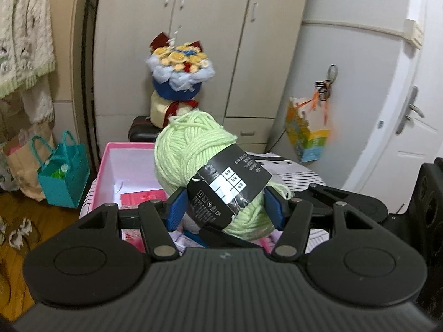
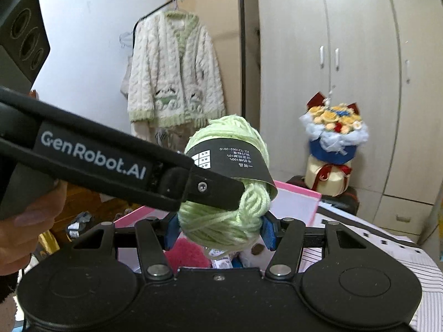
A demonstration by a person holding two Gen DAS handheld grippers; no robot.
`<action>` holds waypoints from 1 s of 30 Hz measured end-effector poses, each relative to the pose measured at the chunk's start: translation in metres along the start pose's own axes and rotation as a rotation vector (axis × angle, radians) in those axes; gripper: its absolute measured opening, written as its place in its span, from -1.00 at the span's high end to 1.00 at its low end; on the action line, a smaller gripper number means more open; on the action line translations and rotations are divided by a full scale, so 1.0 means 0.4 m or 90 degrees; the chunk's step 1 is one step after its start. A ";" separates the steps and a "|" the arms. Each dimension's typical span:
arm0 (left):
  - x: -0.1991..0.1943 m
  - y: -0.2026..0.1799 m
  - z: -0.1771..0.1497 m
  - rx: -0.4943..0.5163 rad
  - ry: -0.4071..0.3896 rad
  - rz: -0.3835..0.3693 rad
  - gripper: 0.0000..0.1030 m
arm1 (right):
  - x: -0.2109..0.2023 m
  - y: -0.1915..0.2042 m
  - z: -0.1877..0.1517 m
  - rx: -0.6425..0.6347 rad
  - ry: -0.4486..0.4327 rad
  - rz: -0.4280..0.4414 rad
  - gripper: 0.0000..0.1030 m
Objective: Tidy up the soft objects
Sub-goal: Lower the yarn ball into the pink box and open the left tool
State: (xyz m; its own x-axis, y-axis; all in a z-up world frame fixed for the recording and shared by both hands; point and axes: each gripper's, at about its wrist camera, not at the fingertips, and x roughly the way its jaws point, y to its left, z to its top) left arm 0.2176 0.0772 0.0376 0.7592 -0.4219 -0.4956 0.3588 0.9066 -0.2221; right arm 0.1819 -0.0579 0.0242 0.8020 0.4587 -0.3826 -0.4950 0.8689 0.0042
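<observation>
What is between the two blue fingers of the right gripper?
The green yarn ball, pressed between the right gripper pads, shown in the right wrist view; the left gripper grips it too.

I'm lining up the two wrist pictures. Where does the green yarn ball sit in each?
Left wrist view: the green yarn ball sits at centre, between the blue pads.
Right wrist view: the ball sits at centre, partly behind the other claw's finger.
Shared landmark: the flower bouquet by the wardrobe.

Pale green yarn ball [image 1: 191,149] wears a black paper band [image 1: 229,191] with white print; pink-walled box [image 1: 110,155] white inside; teal handled bag [image 1: 65,177] at left.
</observation>
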 end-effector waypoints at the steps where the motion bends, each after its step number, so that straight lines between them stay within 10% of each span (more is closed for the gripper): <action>1: 0.018 0.022 0.006 -0.013 0.006 0.000 -0.14 | 0.019 -0.003 0.005 -0.001 0.009 0.004 -0.20; 16: 0.179 0.192 -0.006 -0.131 0.068 0.008 -0.18 | 0.235 -0.046 0.032 0.006 0.175 0.058 -0.27; 22: 0.117 0.132 -0.029 -0.040 0.018 0.100 -0.22 | 0.167 -0.046 0.025 -0.038 0.169 0.036 -0.48; 30: -0.007 0.066 -0.046 -0.014 0.006 0.083 -0.26 | -0.018 -0.124 0.036 0.003 0.111 0.054 -0.49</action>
State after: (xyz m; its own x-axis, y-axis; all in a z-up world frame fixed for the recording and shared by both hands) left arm 0.2150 0.1023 0.0178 0.7935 -0.3010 -0.5290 0.2455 0.9536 -0.1743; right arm 0.2055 -0.1014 0.0400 0.6872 0.4921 -0.5343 -0.5571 0.8291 0.0471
